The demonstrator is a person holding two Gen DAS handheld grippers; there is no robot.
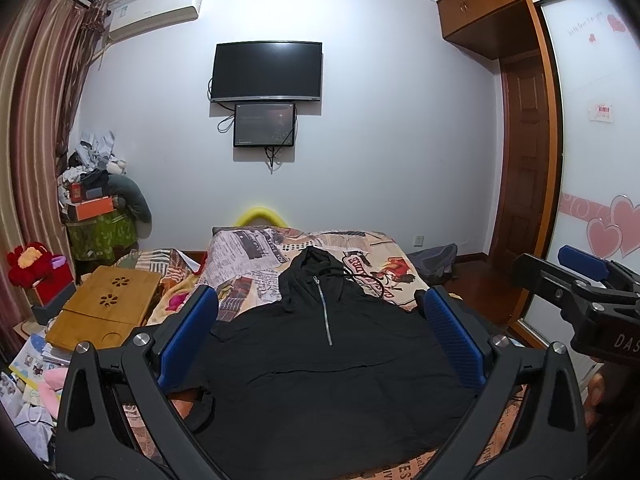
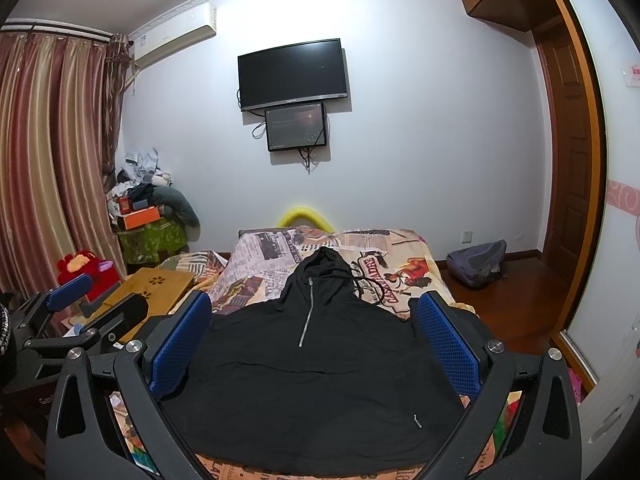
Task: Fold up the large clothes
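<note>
Black hoodie spread flat on the bed, ready for folding.
Left tool and right tool hover released near its hem, hood far, leaving both sides reachable.

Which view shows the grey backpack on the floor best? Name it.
The right wrist view: the grey backpack lies whole on the floor beside the bed. In the left wrist view the bed's corner hides most of the backpack.
</note>
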